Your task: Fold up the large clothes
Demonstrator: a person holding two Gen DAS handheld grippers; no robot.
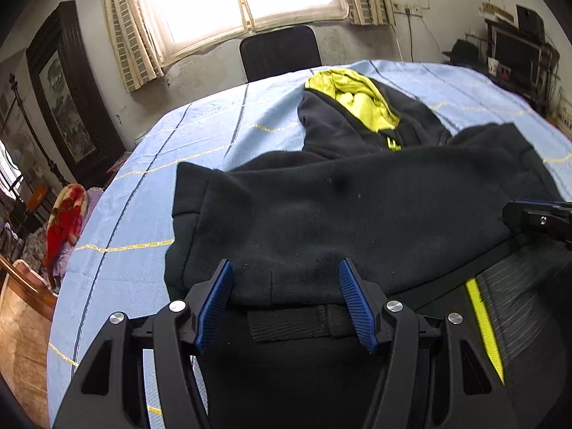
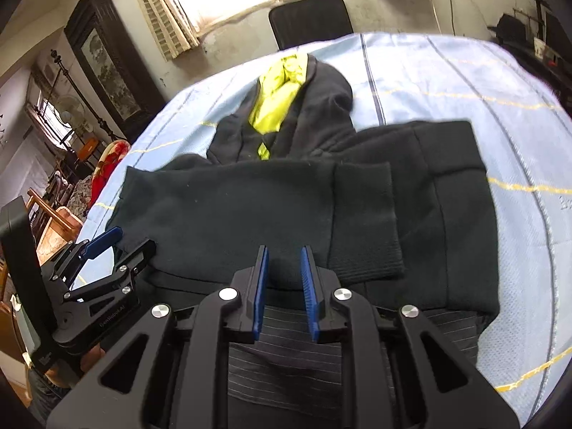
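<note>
A black hoodie (image 1: 357, 207) with a yellow-green hood lining (image 1: 357, 100) lies on the blue-sheeted table (image 1: 143, 196), hood at the far side. Its sleeves are folded across the body, one ribbed cuff (image 2: 364, 221) lying on top. My left gripper (image 1: 286, 268) hangs open over the near edge of the folded sleeve, its pads clear of the cloth. My right gripper (image 2: 285, 279) has its jaws a little apart, straddling the sleeve's near edge without pressing it. Each gripper shows in the other's view: the left gripper (image 2: 125, 243) and the right gripper (image 1: 536, 216).
A grey pinstriped panel with a yellow strip (image 1: 482, 321) lies at the near edge. A black chair (image 1: 279, 50) stands behind the table under the window. A red patterned blanket (image 1: 66, 221) and wooden furniture sit to the left, and a dark shelf (image 1: 518, 53) to the right.
</note>
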